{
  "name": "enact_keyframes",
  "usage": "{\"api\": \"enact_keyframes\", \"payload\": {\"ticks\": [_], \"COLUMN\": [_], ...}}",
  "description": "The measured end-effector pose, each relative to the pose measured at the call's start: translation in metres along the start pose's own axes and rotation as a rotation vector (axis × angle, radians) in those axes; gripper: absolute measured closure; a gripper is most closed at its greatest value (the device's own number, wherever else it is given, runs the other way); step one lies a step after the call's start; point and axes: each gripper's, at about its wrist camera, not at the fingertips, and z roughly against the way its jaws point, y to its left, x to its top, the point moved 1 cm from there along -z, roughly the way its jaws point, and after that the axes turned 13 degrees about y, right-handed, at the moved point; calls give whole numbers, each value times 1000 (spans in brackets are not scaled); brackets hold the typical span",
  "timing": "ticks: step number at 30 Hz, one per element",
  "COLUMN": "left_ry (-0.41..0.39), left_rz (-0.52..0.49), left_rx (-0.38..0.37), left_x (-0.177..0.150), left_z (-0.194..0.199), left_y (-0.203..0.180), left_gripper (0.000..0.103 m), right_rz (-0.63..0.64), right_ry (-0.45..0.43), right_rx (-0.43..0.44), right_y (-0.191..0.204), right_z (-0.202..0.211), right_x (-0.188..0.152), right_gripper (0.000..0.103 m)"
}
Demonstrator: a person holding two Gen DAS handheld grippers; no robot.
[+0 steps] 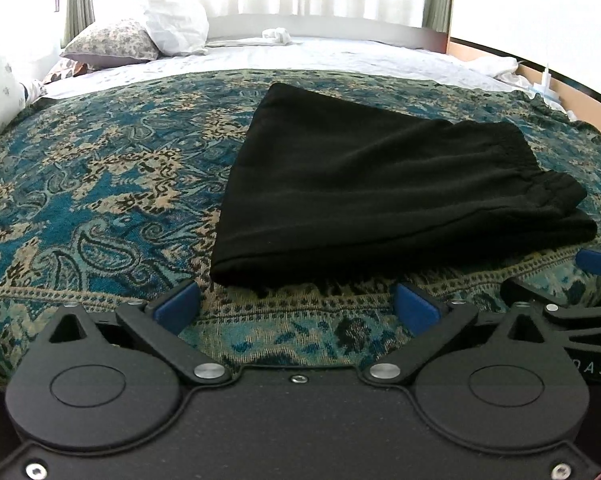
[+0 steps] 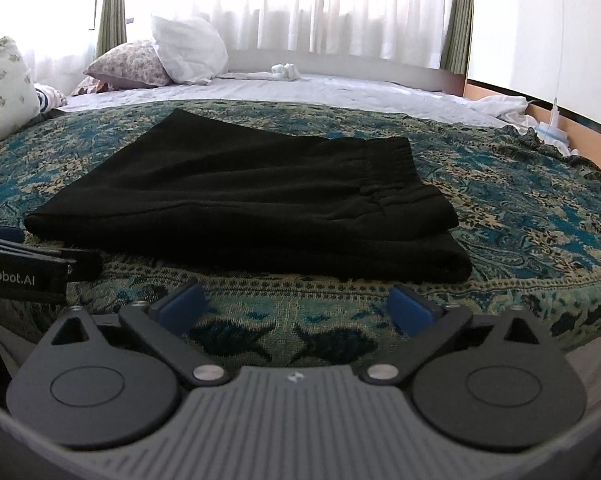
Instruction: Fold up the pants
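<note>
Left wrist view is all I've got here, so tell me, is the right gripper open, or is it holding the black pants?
Observer: The right gripper is open, its blue pads wide apart and nothing between them; it sits short of the black pants.
Operator: What's under it?
Observer: The patterned bedspread, with two dark leaf shapes in the border right between the fingers.
Operator: Can you see my left gripper from there?
Observer: Only its side, at the left edge of the right wrist view, a black body with white lettering near the pants' left corner.
Operator: Does the fold look stacked?
Observer: Yes, at the right end the elastic waistband lies on top, with another layer showing beneath it.
</note>
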Motion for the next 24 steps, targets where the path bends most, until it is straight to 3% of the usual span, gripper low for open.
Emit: {"api": "enact_keyframes", "payload": {"ticks": [24], "left_ry": [-4], "left_rz": [-17], "left_rx": [2], "left_x": [1], "left_z": [-4], "left_y": [-1], "left_gripper": [0], "right_rz": [22], "right_ry": [26], "right_rx": [19], "right_y": [0], "right_z": [-9], "right_x": [4], "right_gripper": [0]}}
